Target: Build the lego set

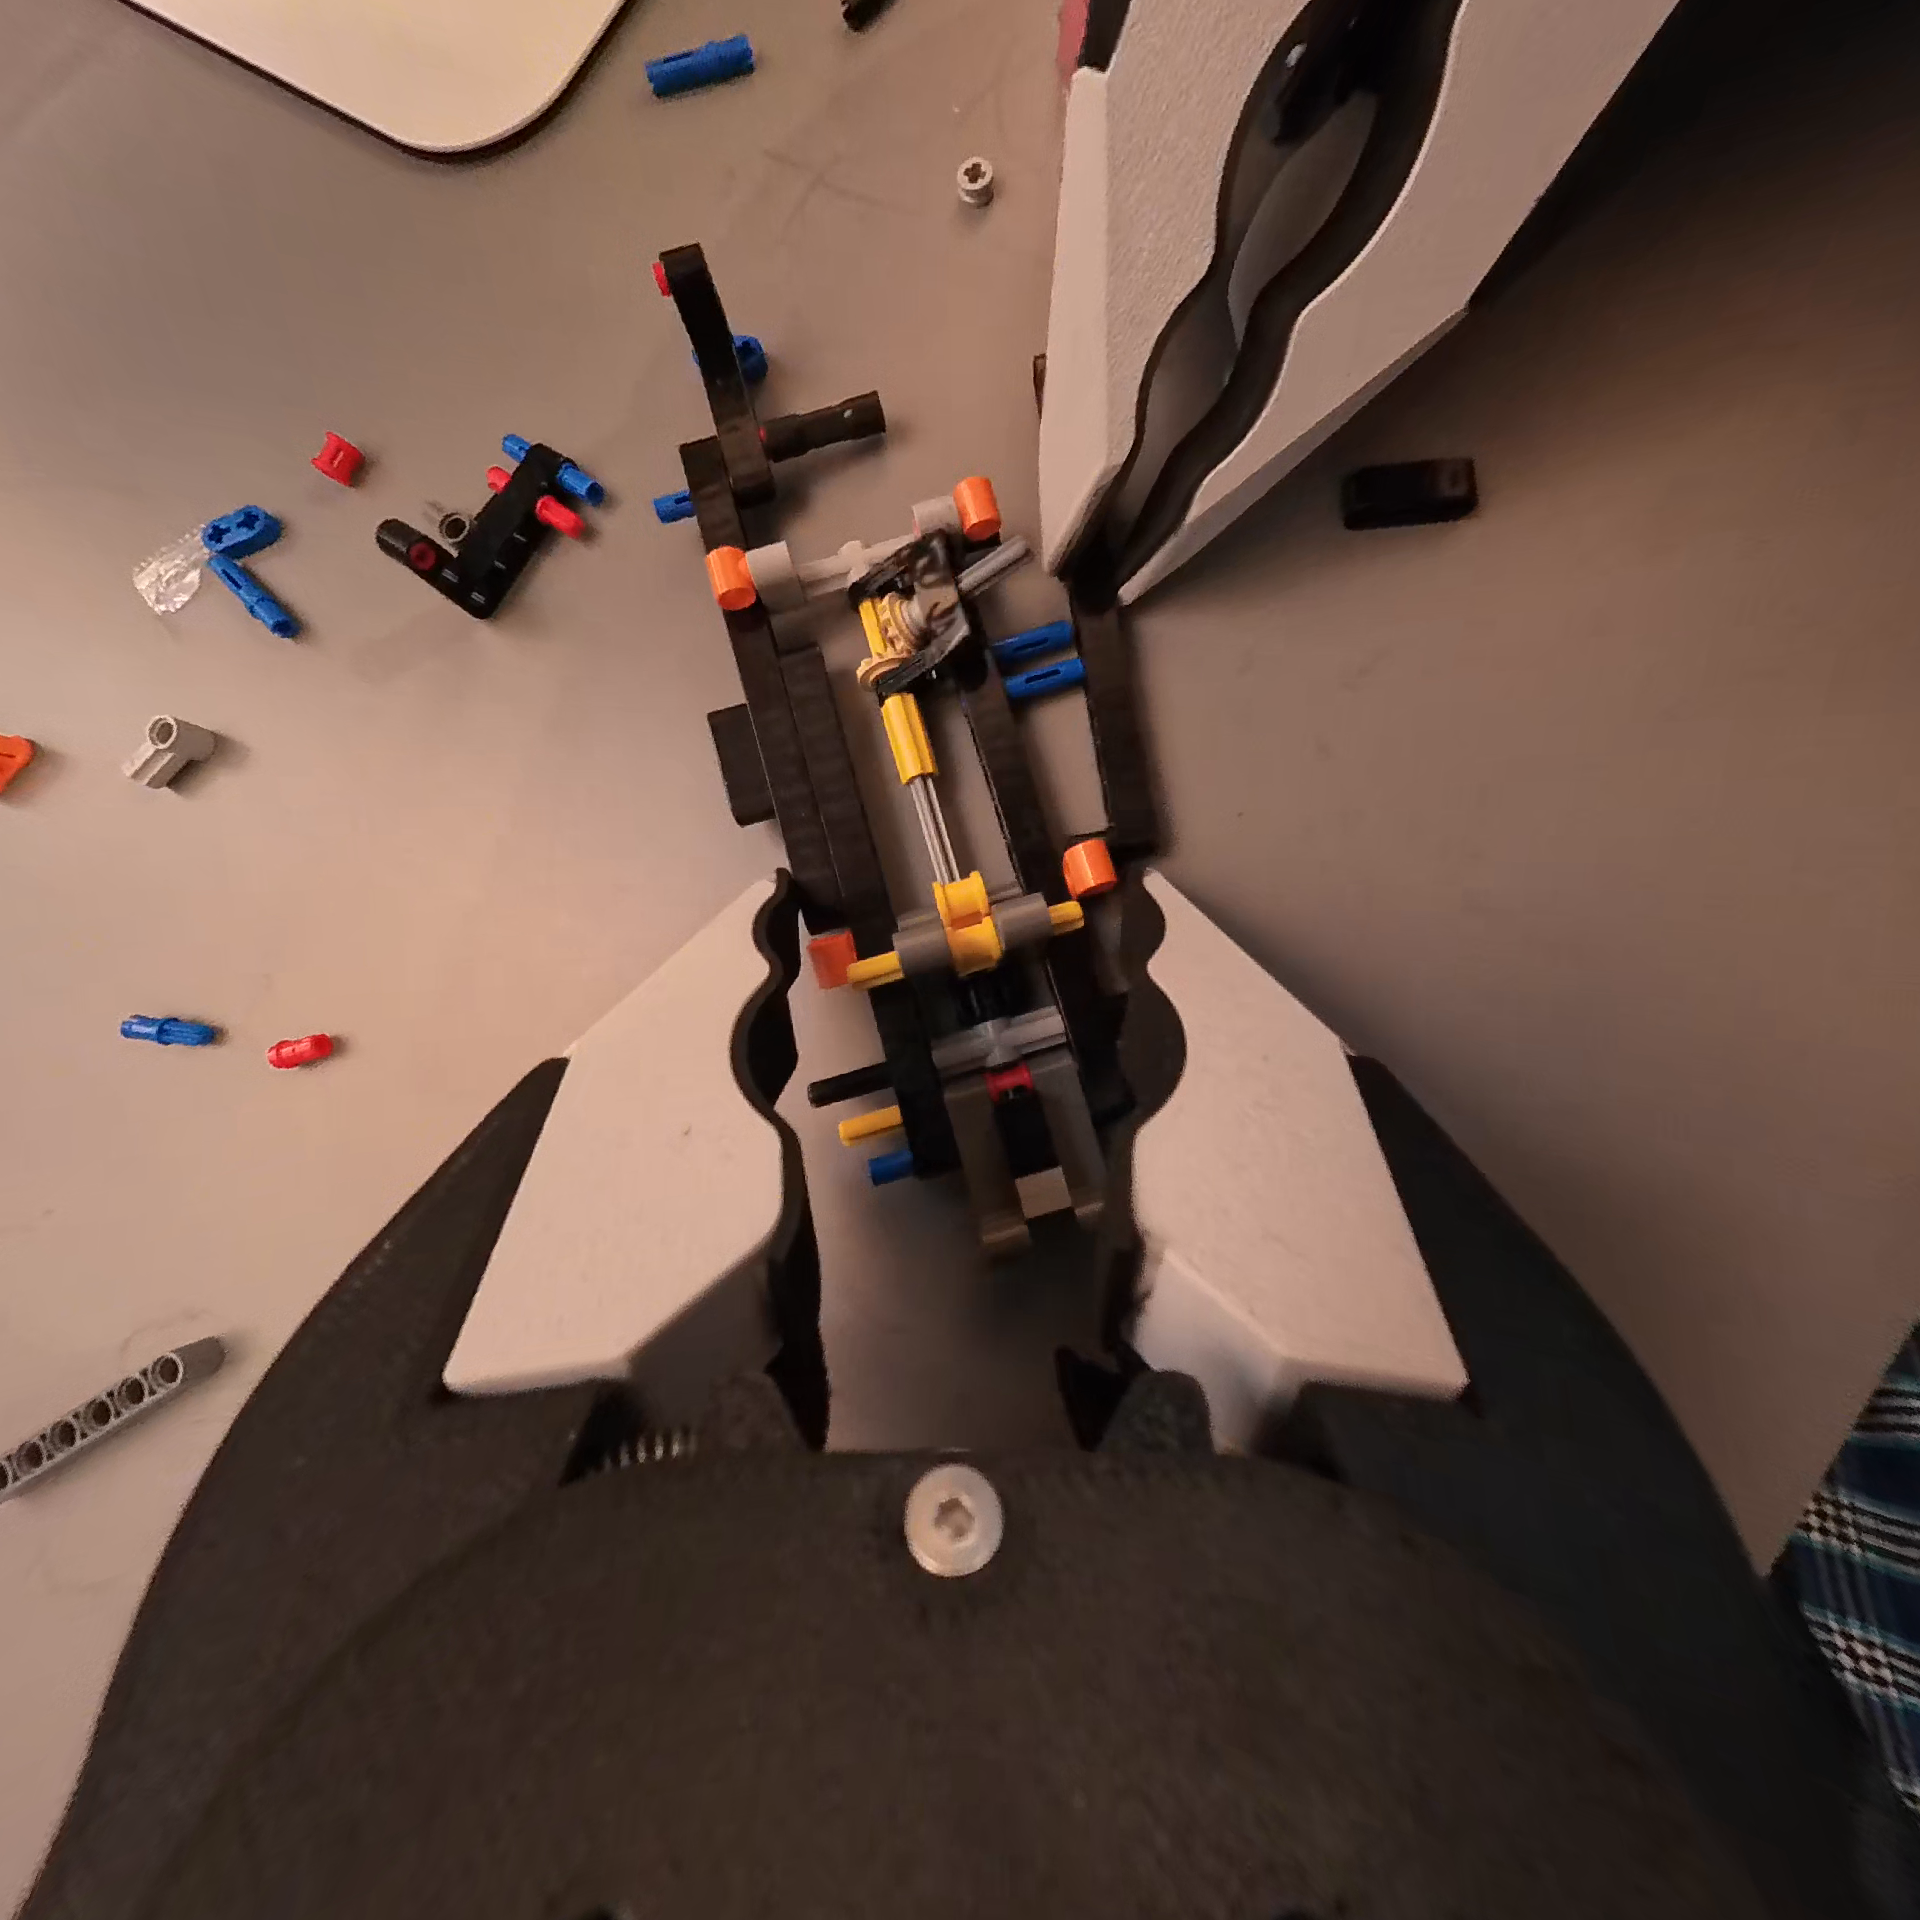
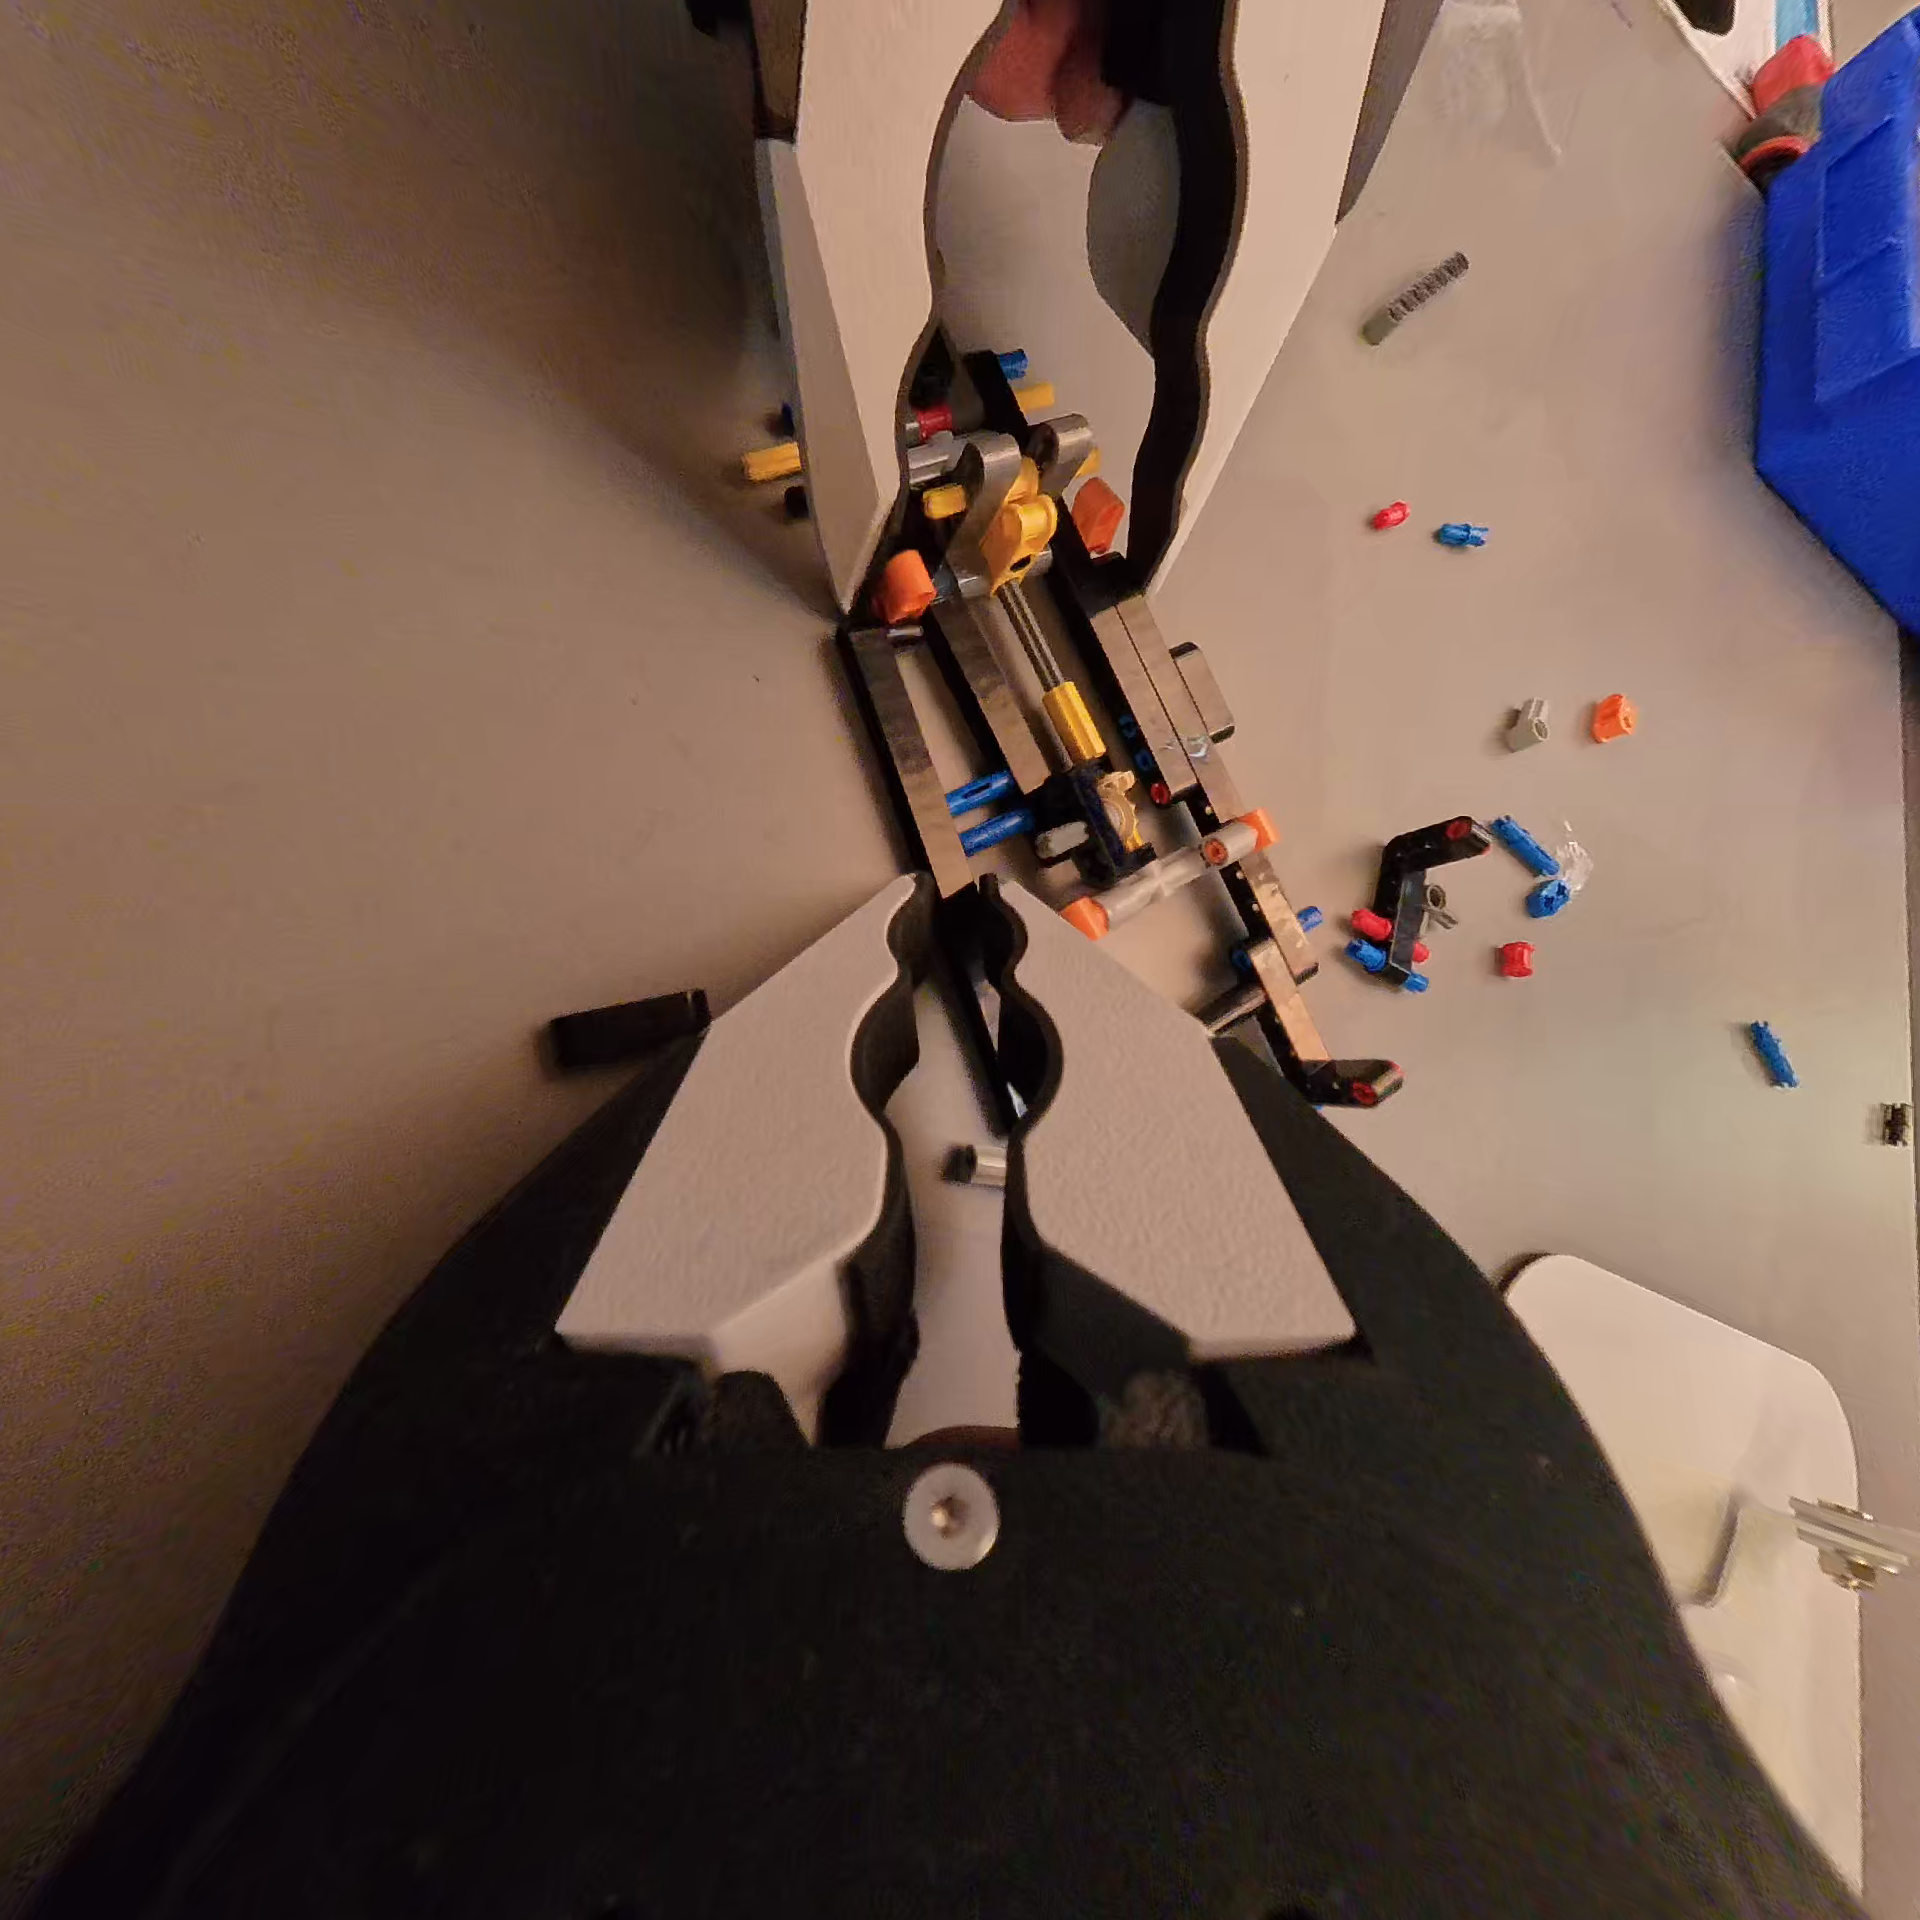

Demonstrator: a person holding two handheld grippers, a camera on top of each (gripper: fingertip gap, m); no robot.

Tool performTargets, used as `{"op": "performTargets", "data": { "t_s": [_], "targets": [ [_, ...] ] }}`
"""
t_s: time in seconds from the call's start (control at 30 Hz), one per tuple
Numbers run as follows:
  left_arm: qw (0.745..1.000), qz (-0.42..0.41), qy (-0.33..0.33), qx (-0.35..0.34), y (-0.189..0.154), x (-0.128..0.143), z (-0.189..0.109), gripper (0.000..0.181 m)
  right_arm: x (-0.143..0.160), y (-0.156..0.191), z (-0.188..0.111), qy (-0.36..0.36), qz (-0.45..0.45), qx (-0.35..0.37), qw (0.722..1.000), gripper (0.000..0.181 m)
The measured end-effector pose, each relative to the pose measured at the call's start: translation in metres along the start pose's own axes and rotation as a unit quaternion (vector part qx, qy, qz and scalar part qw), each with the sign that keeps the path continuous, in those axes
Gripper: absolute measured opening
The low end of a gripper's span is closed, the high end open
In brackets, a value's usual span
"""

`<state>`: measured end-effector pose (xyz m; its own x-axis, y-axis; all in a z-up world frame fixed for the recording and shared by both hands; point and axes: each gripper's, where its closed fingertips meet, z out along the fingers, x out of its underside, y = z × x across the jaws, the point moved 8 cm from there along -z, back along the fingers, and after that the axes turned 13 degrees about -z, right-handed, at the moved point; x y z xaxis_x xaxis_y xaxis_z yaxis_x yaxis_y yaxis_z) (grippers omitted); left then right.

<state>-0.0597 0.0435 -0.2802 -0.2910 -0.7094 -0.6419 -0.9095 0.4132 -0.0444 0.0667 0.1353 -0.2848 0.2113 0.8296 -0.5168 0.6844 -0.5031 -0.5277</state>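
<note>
The lego assembly (image 1: 935, 748), a long frame of black beams with a yellow piston, orange bushes and blue pins, lies on the grey table. My left gripper (image 1: 961, 883) is shut across its near end, a pad on each side. My right gripper (image 1: 1086, 587) comes in from the top right, shut on the frame's outer black beam. In the right wrist view the right gripper (image 2: 956, 888) pinches that thin black beam of the assembly (image 2: 1060, 717), and the left gripper (image 2: 992, 597) holds the far end.
A black L-shaped sub-assembly (image 1: 488, 540) and loose blue and red pins lie to the left, also in the right wrist view (image 2: 1413, 883). A grey beam (image 1: 104, 1423), a black piece (image 1: 1408, 494), a white tray (image 1: 416, 73) and a blue box (image 2: 1849, 364) lie around. Left tips to right tips: about 6 cm.
</note>
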Motion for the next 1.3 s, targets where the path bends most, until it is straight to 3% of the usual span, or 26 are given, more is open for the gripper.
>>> {"op": "performTargets", "data": {
  "t_s": [0.17, 0.33, 0.63, 1.0, 1.3],
  "targets": [
    [0.999, -0.026, -0.007, 0.023, 0.007, -0.002, -0.010, 0.072, -0.002, 0.001, 0.000, -0.006, -0.003, -0.004, 1.000, 0.011],
    [0.998, -0.048, -0.027, 0.040, 0.010, -0.021, -0.021, 0.066, -0.004, 0.001, -0.002, -0.013, -0.002, -0.005, 1.000, 0.011],
    [0.995, -0.053, 0.088, 0.001, 0.011, -0.026, 0.014, 0.065, -0.006, 0.003, 0.003, -0.009, -0.004, -0.012, 1.000, 0.007],
    [0.996, -0.051, 0.064, -0.016, 0.009, -0.026, 0.015, 0.056, -0.004, 0.003, 0.002, -0.008, -0.016, 0.001, 1.000, 0.006],
    [0.997, -0.058, 0.058, -0.001, 0.011, -0.024, 0.010, 0.056, -0.005, 0.009, 0.004, -0.026, -0.096, 0.046, 0.994, 0.006]
  ]
}}
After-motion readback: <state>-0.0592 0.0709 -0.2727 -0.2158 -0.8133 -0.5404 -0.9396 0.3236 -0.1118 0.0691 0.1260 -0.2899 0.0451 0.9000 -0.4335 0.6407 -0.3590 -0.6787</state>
